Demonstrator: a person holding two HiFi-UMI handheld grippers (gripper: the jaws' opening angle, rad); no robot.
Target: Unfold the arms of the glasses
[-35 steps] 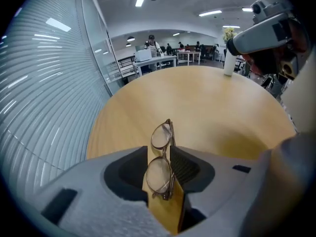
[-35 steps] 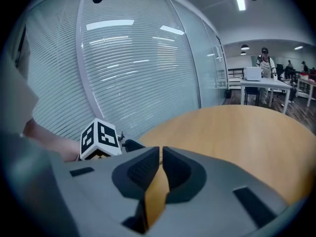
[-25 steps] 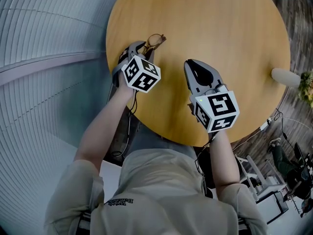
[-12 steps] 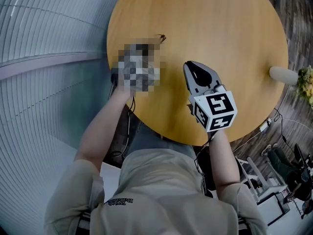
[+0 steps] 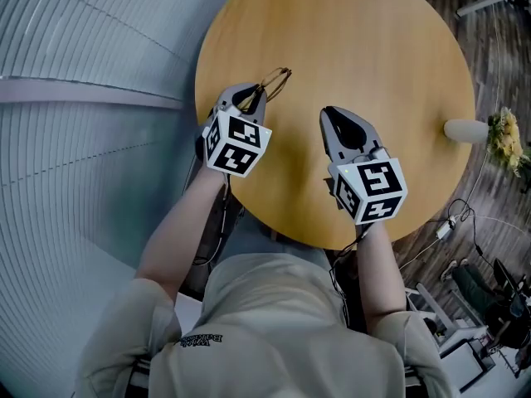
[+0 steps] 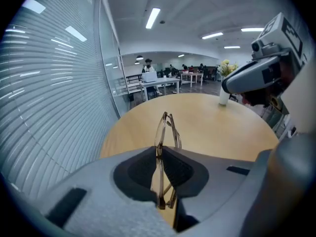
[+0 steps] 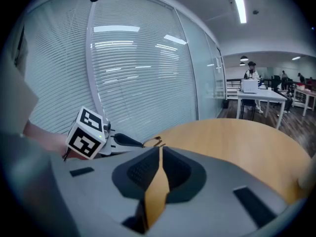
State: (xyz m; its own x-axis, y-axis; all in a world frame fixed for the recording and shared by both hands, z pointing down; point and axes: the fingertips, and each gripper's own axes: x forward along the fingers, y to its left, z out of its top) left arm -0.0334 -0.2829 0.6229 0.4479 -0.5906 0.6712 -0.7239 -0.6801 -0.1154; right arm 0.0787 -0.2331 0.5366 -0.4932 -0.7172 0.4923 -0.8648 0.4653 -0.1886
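**A:** What has the left gripper [image 6: 159, 149] got?

**B:** Its jaws are clamped on the glasses [image 6: 168, 127]; the thin frame stands on edge between the pads, and the rest pokes out past the tips; the arms look folded against the front, not yet swung out.

**A:** And the right gripper [image 7: 160, 149]?

**B:** Jaws together with nothing between them; it hangs over the table [image 5: 373, 48], apart from the other.

**A:** Which way do the glasses lie from it?

**B:** To its left and a little ahead; in the head view they stick forward out of the left gripper's tips, their long axis roughly along the line that gripper points; the free end faces the middle of the table. The right gripper is the only free one, so I judge it must come across from the right to catch an arm; its jaws would need to part first.

**A:** What differs from a second ago?

**B:** Then the glasses lay on the table near its left rim, with the left jaws wide about them; those jaws have just been closing onto the frame, and now the glasses ride up off the wood; the right gripper sits a little higher too.
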